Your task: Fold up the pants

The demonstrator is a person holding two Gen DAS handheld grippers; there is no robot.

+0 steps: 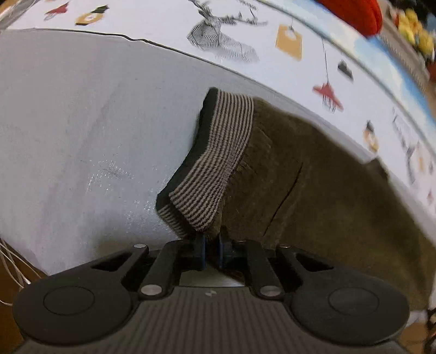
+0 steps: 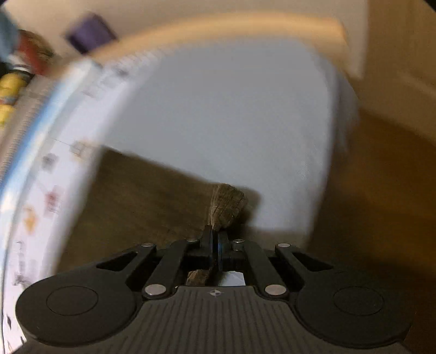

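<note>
Olive-brown corduroy pants [image 1: 313, 196] with a striped knit waistband [image 1: 218, 163] lie on a pale grey sheet [image 1: 81, 136]. My left gripper [image 1: 211, 239] is shut on the near corner of the waistband, where the striped rib bunches between the jaws. In the right wrist view the pants [image 2: 141, 196] stretch away to the left, blurred. My right gripper [image 2: 215, 234] is shut on a bunched corner of the brown fabric [image 2: 226, 207], which sticks up past the closed jaws.
A white printed cloth with small pictures [image 1: 286, 46] lies beyond the grey sheet, also at the left of the right wrist view [image 2: 54, 168]. A red object [image 1: 354, 13] and yellow toys [image 1: 417, 35] sit at the far right. The sheet's edge [image 2: 332, 152] drops to brown floor.
</note>
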